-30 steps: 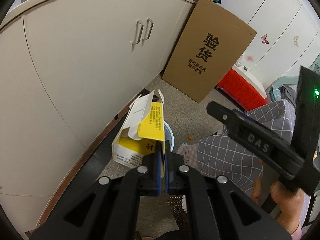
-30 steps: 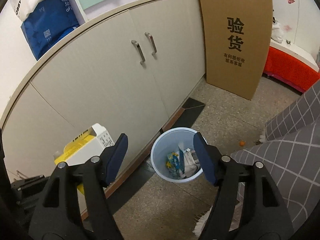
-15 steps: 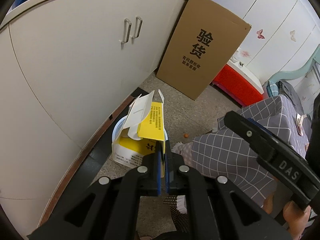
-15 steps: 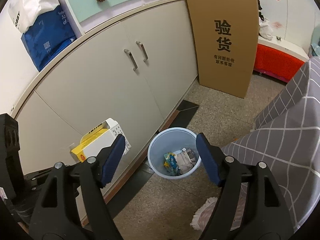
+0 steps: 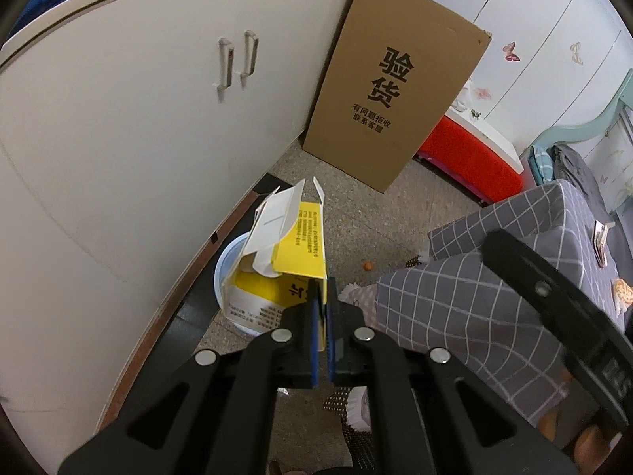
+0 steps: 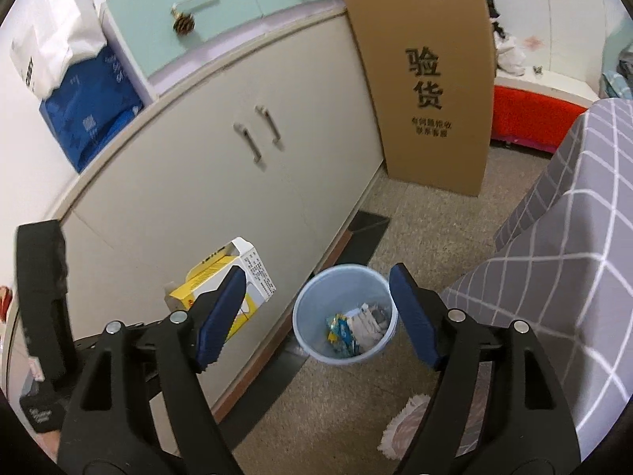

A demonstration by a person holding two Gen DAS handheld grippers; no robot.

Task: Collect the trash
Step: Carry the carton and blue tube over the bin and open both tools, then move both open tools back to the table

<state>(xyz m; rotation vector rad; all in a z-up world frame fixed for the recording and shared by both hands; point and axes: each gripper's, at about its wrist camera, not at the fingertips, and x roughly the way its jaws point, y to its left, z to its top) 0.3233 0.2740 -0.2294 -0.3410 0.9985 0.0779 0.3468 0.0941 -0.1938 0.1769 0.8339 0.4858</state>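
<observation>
My left gripper is shut on a yellow and white carton with its top flaps open, held in the air above the floor. A light blue trash bin shows behind and below the carton. In the right wrist view the bin stands on the floor by the cabinet, with wrappers and paper inside. The carton hangs to the bin's left, not over it. My right gripper is open and empty, high above the bin.
A long beige cabinet runs along the left. A tall cardboard box leans at its far end. A table with a grey checked cloth is on the right. A red storage box stands behind. A slipper lies on the floor.
Both grippers have risen and pulled back a little, so the bin looks smaller and more of the room shows. The carton stays gripped in the left gripper. The right gripper stays open.
</observation>
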